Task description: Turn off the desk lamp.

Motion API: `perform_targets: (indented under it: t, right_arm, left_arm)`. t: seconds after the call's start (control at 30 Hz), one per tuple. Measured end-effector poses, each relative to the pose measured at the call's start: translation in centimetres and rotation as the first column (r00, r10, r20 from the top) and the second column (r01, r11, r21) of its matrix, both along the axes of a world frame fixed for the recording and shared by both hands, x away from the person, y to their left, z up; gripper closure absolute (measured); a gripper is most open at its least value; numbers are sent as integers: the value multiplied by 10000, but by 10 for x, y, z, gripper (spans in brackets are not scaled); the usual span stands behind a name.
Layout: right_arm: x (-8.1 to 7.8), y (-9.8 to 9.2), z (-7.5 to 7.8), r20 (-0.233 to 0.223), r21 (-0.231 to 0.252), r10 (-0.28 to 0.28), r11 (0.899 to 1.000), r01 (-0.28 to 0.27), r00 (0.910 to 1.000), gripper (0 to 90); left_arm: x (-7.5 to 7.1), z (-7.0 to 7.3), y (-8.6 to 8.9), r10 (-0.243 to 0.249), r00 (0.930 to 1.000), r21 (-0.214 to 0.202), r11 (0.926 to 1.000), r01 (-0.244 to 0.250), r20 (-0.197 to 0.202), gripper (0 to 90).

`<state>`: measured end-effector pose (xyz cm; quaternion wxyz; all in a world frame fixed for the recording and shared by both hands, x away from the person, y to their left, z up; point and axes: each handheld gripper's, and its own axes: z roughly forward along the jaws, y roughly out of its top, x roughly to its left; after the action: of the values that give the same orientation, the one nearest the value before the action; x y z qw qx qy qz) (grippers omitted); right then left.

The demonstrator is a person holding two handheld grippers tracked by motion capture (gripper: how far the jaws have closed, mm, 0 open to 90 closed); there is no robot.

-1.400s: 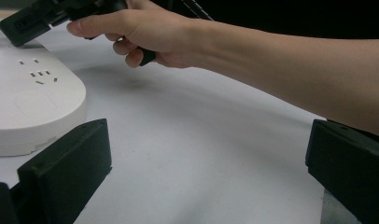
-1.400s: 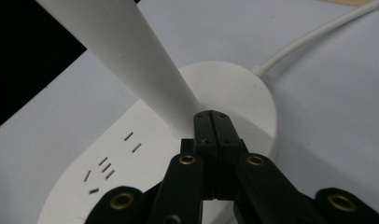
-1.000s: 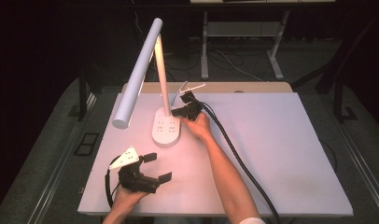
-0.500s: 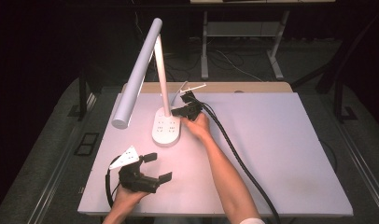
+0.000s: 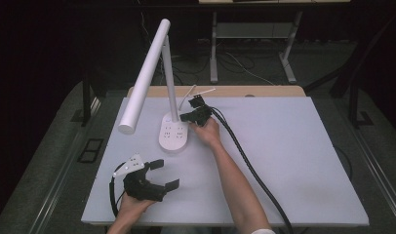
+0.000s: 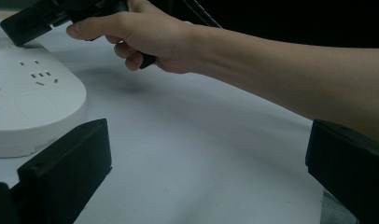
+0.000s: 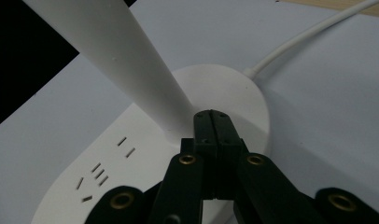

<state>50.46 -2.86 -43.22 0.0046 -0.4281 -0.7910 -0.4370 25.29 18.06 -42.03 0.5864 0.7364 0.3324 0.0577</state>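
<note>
At the back left of the surface point(image 5: 284, 161), your right claw point(image 7: 212, 122) sits fully closed and empty against the lamp point(image 5: 174, 136) base, apparently mid-press, while your left claw point(image 5: 159, 174) rests wide open, holding nothing.

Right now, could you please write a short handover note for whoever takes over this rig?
Right gripper: jaws shut, empty, tips at the foot of the lamp stem over the lamp base.
Left gripper: jaws open, empty, near the table's front edge, pointing at the base.
Lamp stands at the table's back left, cord trailing behind.
Done: right gripper brought to the base.
Left: probably pressing the base; nothing grasped yet.
</note>
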Motion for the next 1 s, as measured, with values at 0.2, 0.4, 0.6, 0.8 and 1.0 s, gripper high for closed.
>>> perform_targets:
  t: [0.2,0.4,0.6,0.8,1.0]
  right_arm:
    - [-1,0,0,110,-23,24,10000,-24,9999,900]
    - [-2,-1,2,199,-120,-47,9999,50,9998,900]
    - [-5,-7,12,373,-23,9,10000,-8,9993,899]
    - [-7,-15,24,442,-466,181,9988,-161,9989,899]
    - [-15,-31,40,651,-483,337,9984,-306,9973,865]
  left_arm:
    - [0,0,0,-6,10000,-19,10000,6,-16,0]
    - [1,0,0,-1,10000,-9,10000,1,-29,0]
    - [1,0,0,-23,10000,30,10000,23,-18,0]
    - [0,0,0,-6,10000,-17,10000,6,6,0]
    - [-1,0,0,60,10000,-53,10000,-60,-12,0]
